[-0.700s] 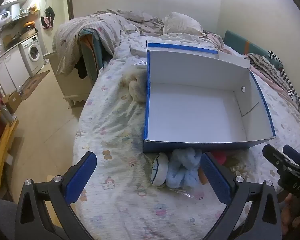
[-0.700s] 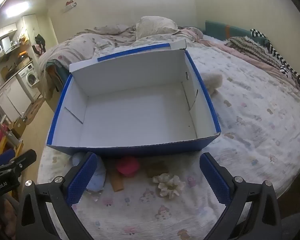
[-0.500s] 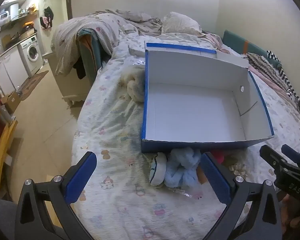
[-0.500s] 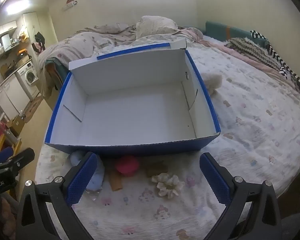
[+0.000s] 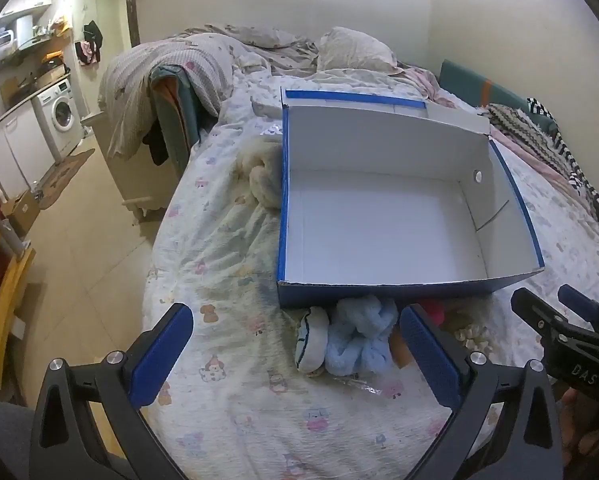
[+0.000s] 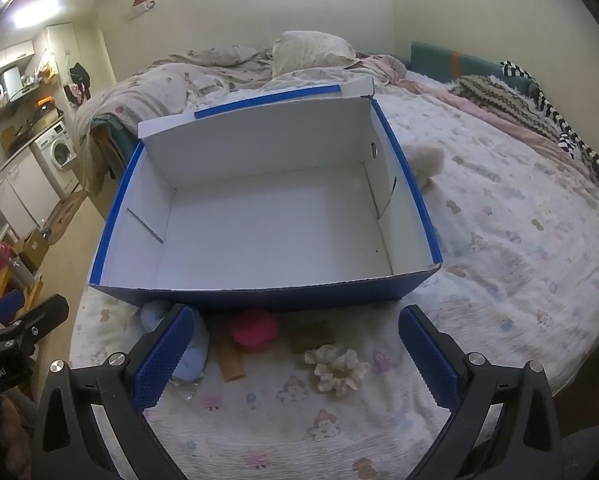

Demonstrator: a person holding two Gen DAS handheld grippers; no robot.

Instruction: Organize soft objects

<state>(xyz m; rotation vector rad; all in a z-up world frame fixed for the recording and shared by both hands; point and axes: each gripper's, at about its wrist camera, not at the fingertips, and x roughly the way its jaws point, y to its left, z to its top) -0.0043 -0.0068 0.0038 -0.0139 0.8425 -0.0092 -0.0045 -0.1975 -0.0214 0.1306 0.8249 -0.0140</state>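
Left wrist view: the left gripper (image 5: 295, 344) hangs low in the frame with its jaws wide apart and nothing between them. Just above it, in the lower middle, a light blue fluffy piece (image 5: 359, 340) and a white sock (image 5: 309, 338) lie on the bed sheet (image 5: 219, 248), touching the near wall of the blue box (image 5: 379, 294).

Right wrist view: the right gripper (image 6: 295, 352) is also spread open and holds nothing. Between its fingers lie a red soft thing (image 6: 253, 330), a brown strip (image 6: 229, 360) and a cream scrunchie (image 6: 337, 366).
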